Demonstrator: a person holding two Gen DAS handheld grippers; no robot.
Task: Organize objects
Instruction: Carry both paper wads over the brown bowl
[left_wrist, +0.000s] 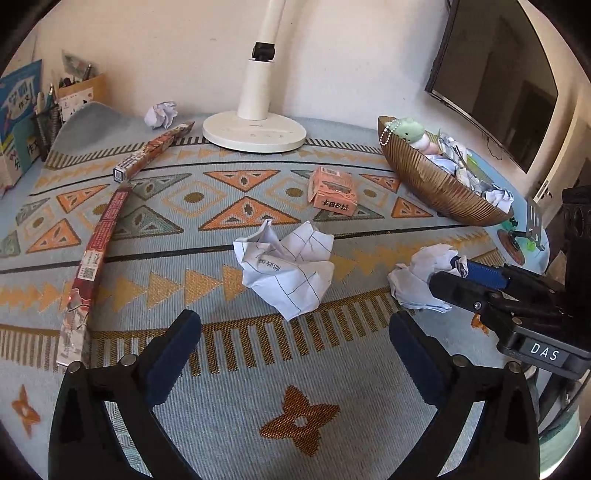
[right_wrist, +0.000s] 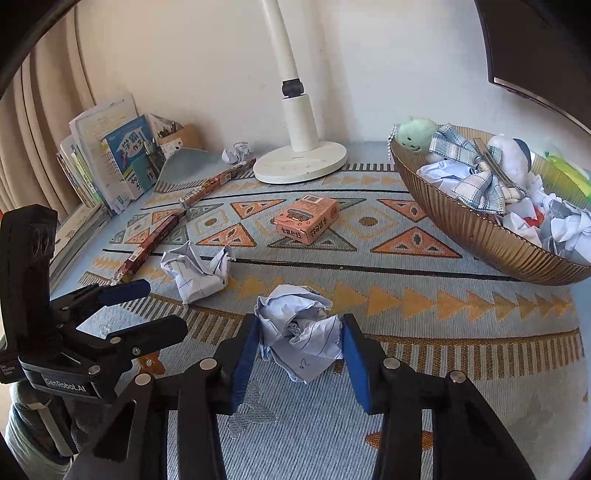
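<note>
Right wrist view, right gripper (right_wrist: 299, 354) fingers pinching crumpled paper ball (right_wrist: 301, 332), left gripper (left_wrist: 295, 332) fingers spread.

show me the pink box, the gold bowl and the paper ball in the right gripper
pink box (right_wrist: 306, 218): right wrist view, on its top face.
gold bowl (right_wrist: 480, 236): right wrist view, on its ribbed outer wall.
paper ball (right_wrist: 301, 328): right wrist view, on its crumpled middle, between the right gripper's blue pads.
</note>
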